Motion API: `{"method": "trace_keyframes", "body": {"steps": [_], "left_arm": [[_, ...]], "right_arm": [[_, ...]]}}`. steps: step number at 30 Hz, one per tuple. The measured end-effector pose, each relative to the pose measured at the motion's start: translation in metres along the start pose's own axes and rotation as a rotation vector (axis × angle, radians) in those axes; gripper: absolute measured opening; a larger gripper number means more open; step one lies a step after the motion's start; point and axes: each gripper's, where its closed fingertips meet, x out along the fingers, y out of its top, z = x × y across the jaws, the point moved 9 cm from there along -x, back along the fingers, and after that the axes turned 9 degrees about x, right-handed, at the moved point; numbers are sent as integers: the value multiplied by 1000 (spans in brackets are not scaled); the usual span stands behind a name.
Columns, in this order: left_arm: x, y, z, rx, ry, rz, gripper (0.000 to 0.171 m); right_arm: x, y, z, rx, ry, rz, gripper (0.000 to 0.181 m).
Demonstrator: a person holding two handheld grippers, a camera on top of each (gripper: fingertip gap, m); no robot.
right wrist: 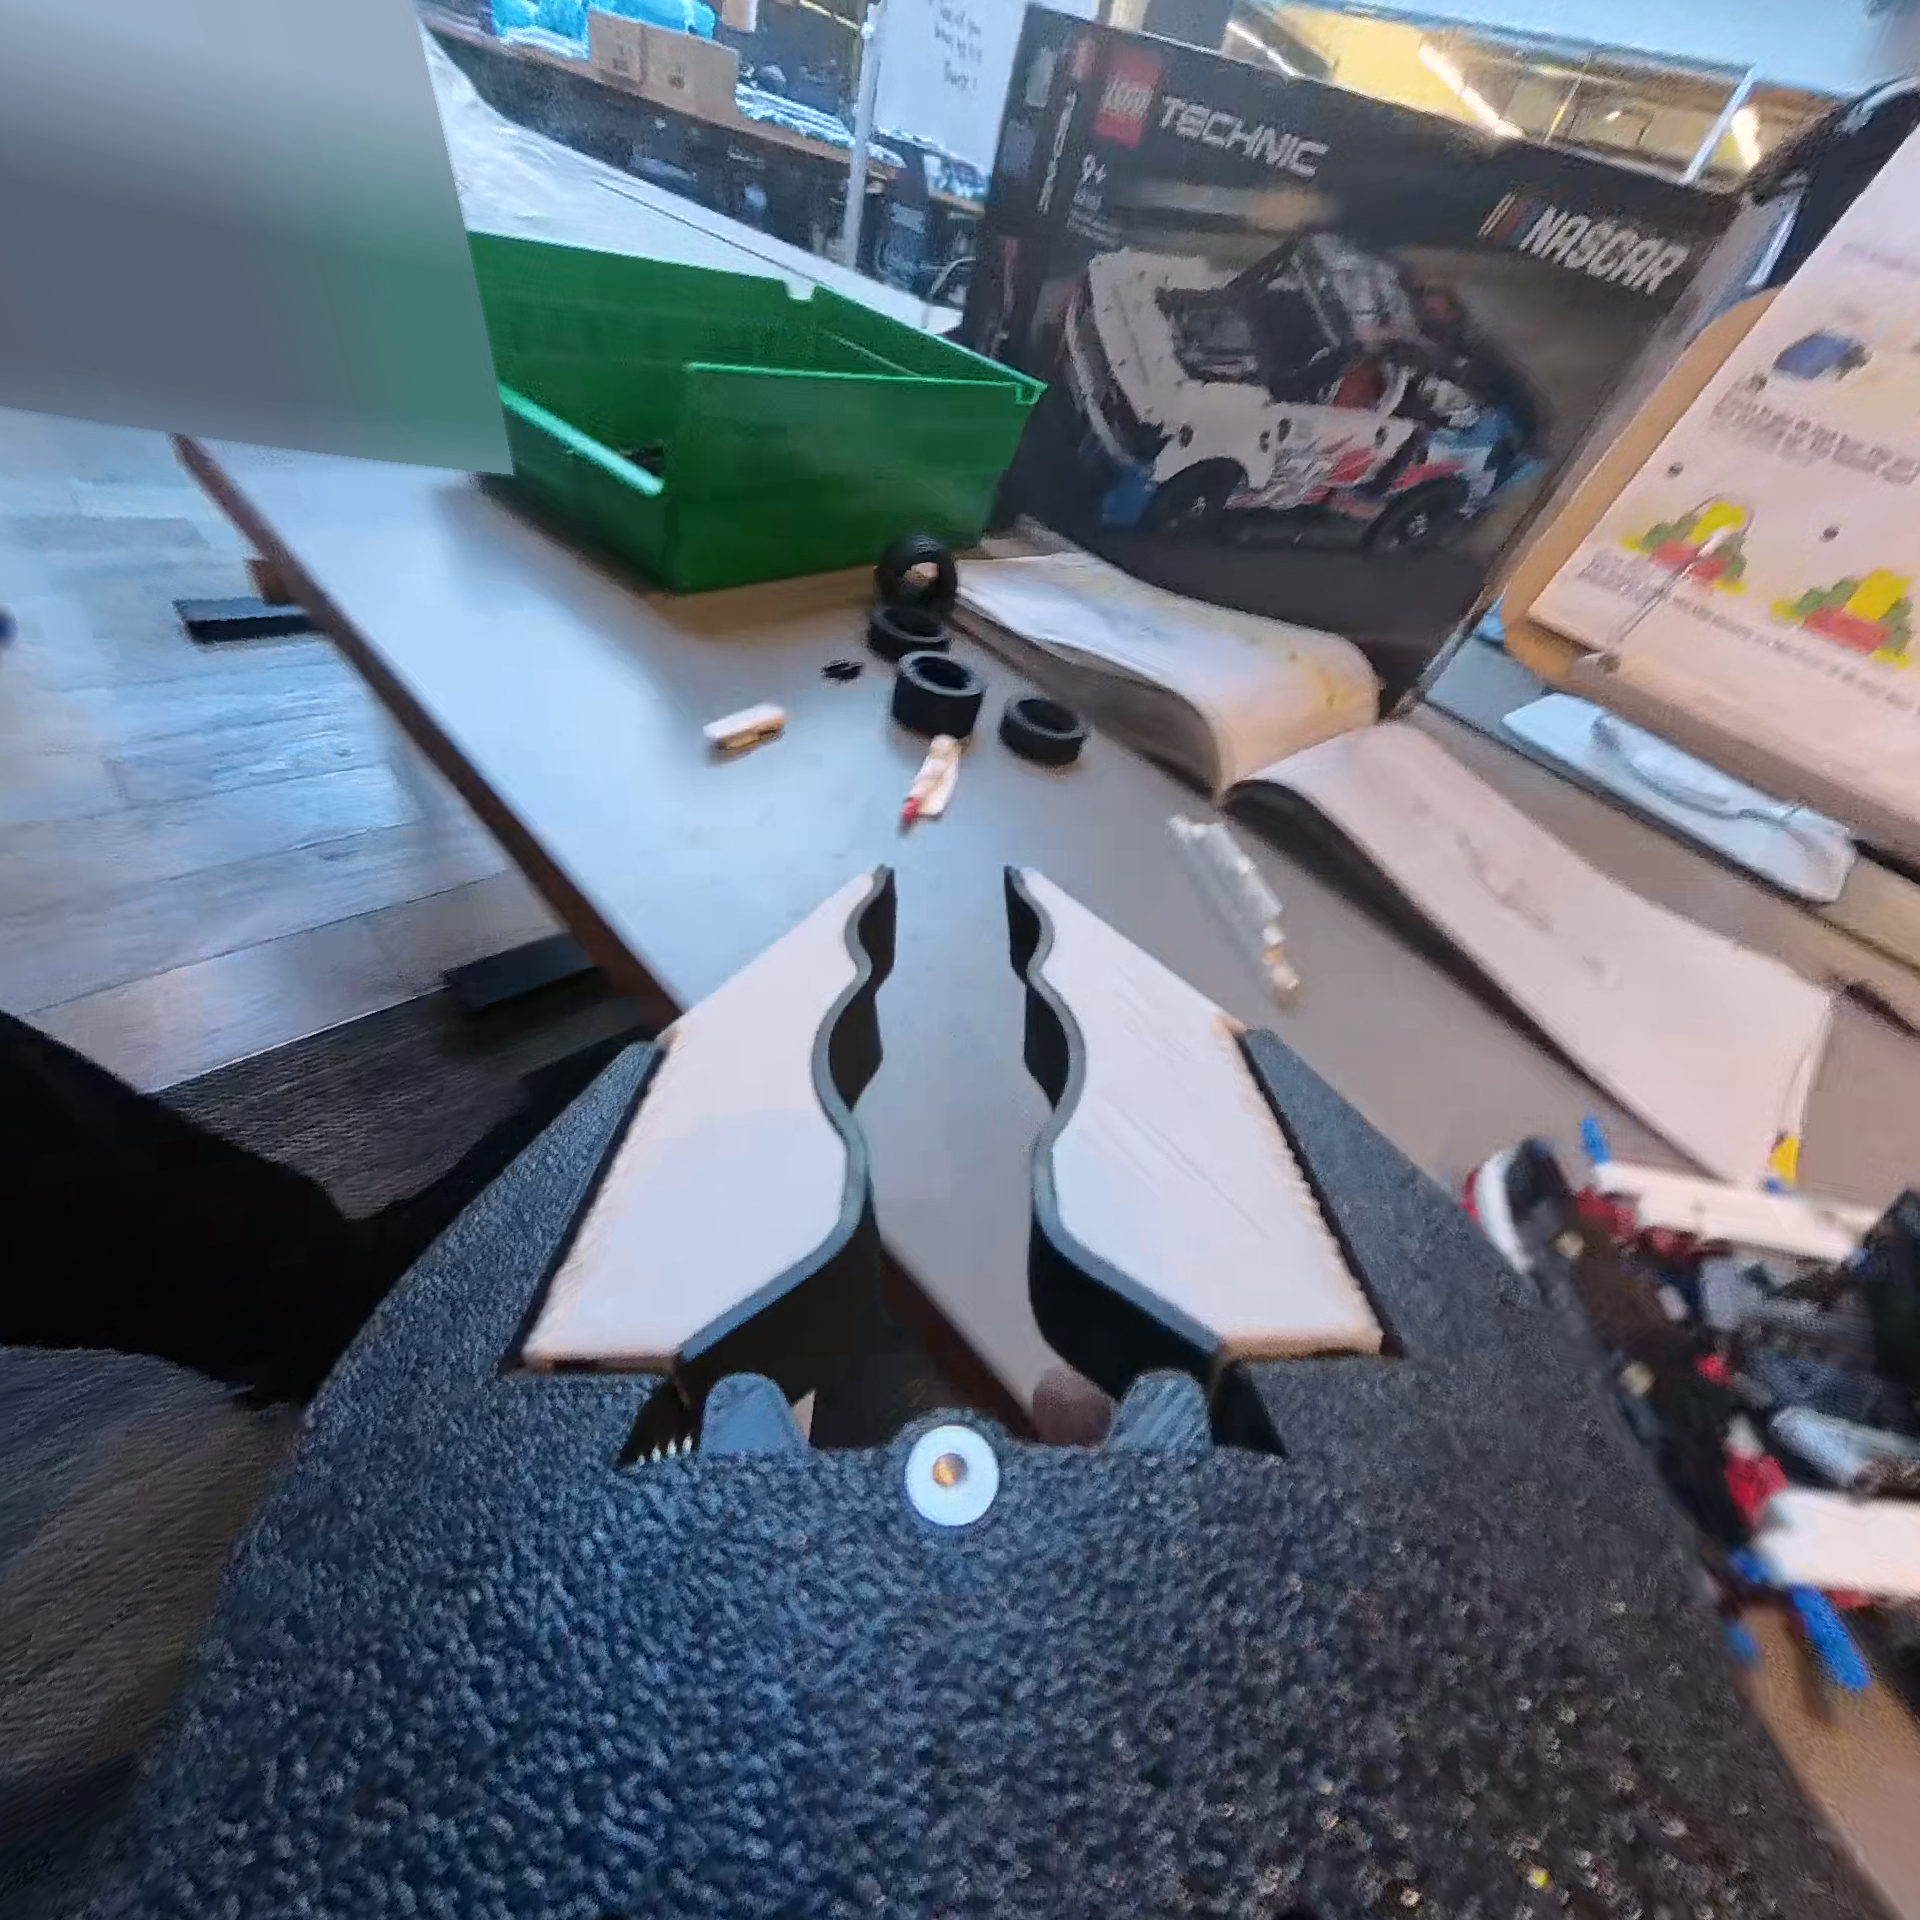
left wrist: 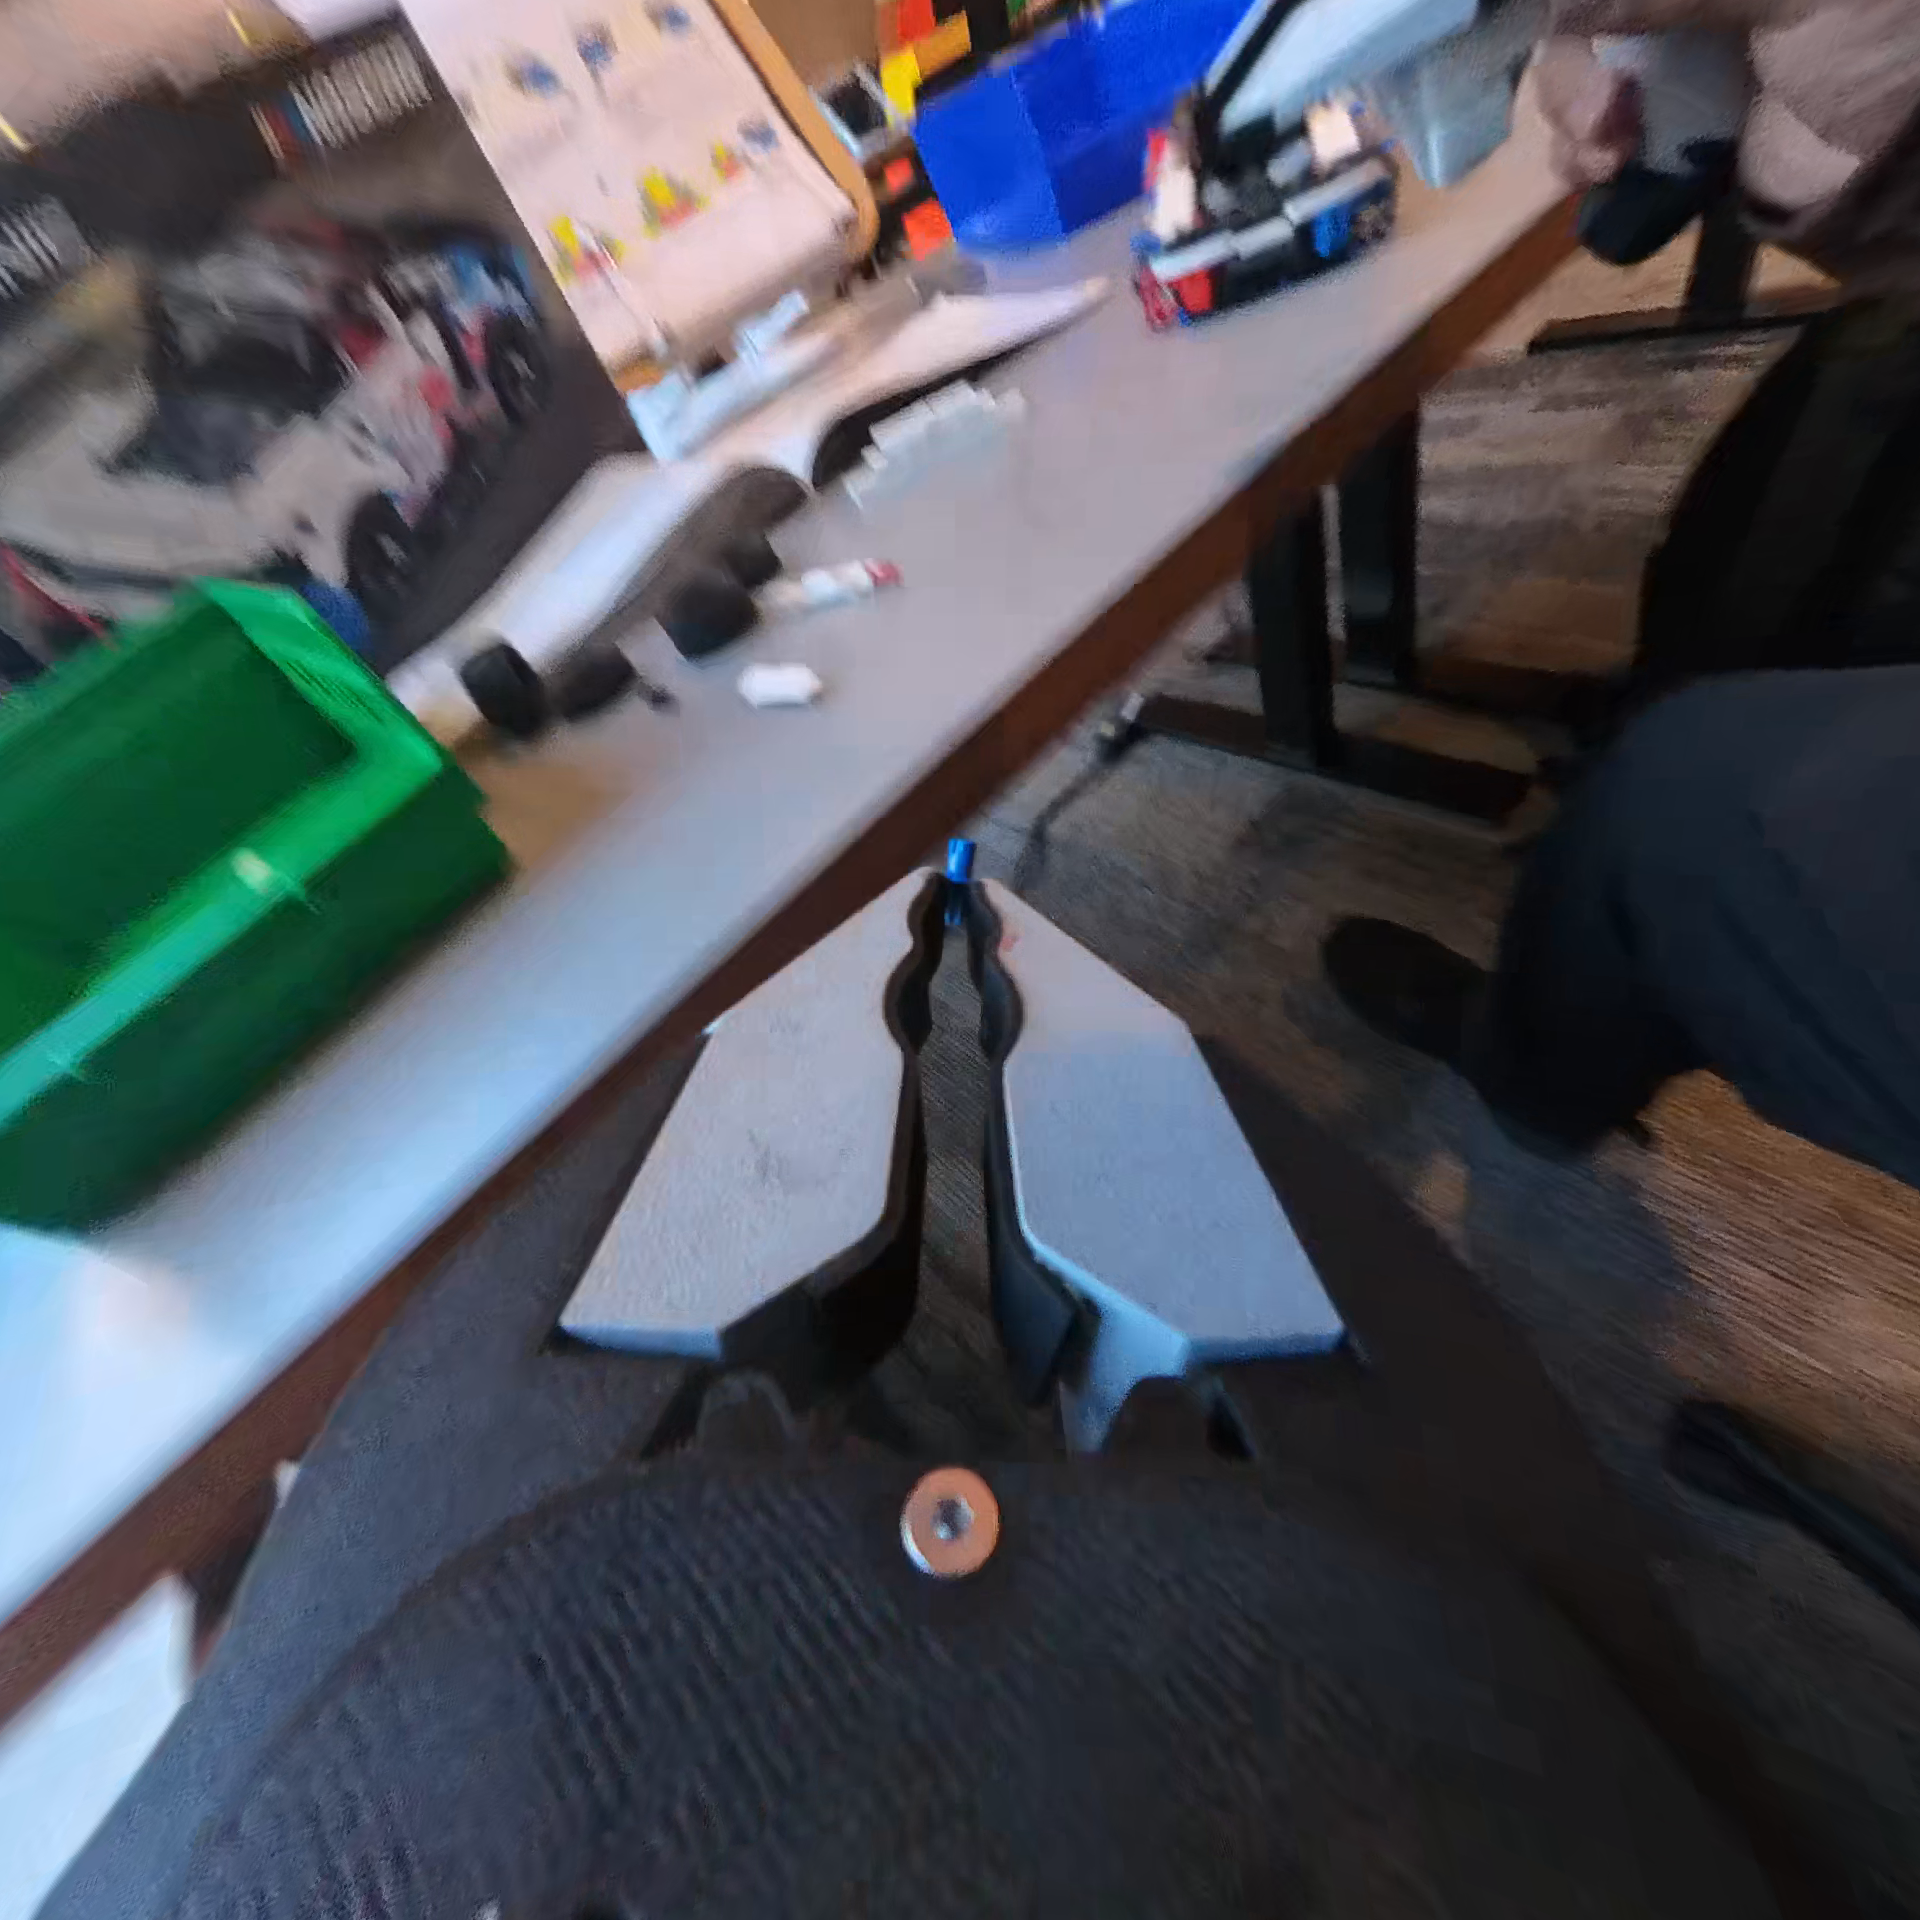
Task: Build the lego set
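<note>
1. Left wrist view: the left gripper (left wrist: 957, 902) pinches a tiny blue peg (left wrist: 958, 864) at its tips, out past the table (left wrist: 935, 582) edge. The half-built car (left wrist: 1262, 223) sits far off, near the blue bin (left wrist: 1023, 156).
2. Right wrist view: the right gripper (right wrist: 948, 883) is apart and holds nothing. It is over the table (right wrist: 582, 707). The half-built car (right wrist: 1704, 1382) is just to its right. Black tires (right wrist: 935, 694) lie ahead by the green bin (right wrist: 769, 436).

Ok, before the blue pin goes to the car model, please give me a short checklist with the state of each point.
1. Blue pin pinched at the left hand-held gripper tips: ok.
2. Pin seated straight: cannot tell, too small.
3. Right hand-held gripper open and empty: ok.
4. Car model steadied by a gripper: not ok.
5. Left hand-held gripper above the table: not ok, at its edge.
</note>
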Motion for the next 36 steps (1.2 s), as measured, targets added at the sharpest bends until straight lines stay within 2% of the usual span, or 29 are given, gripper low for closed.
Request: {"method": "trace_keyframes", "body": {"steps": [3, 6, 9, 13, 17, 20, 23, 28, 30, 36], "left_arm": [[34, 22, -50, 117, 92, 75, 2], [73, 28, -90, 151, 133, 23, 2], [116, 25, -116, 86, 100, -100, 1], [165, 21, -143, 45, 85, -169, 1], [204, -4, -158, -47, 1, -382, 1], [216, -10, -157, -122, -94, -400, 2], [218, -5, -157, -122, -106, -402, 16], [218, -7, -148, -156, -183, -493, 32], [222, -12, -142, -176, -237, -569, 41], [226, -8, -141, -316, -306, -568, 58]], "right_arm": [[31, 7, 19, -56, -43, -17, 23], [64, 8, 26, -88, -18, -75, 23], [95, 16, 31, -171, 0, -106, 23], [130, 23, 39, -243, 32, -99, 21], [161, 22, 49, -238, 74, -103, 20], [179, 19, 55, -241, 86, -118, 19], [190, 18, 59, -220, 120, -144, 19], [192, 16, 58, -103, 249, -224, 21], [191, 14, 56, -84, 286, -268, 22], [193, 8, 41, 92, 374, -389, 43]]}}
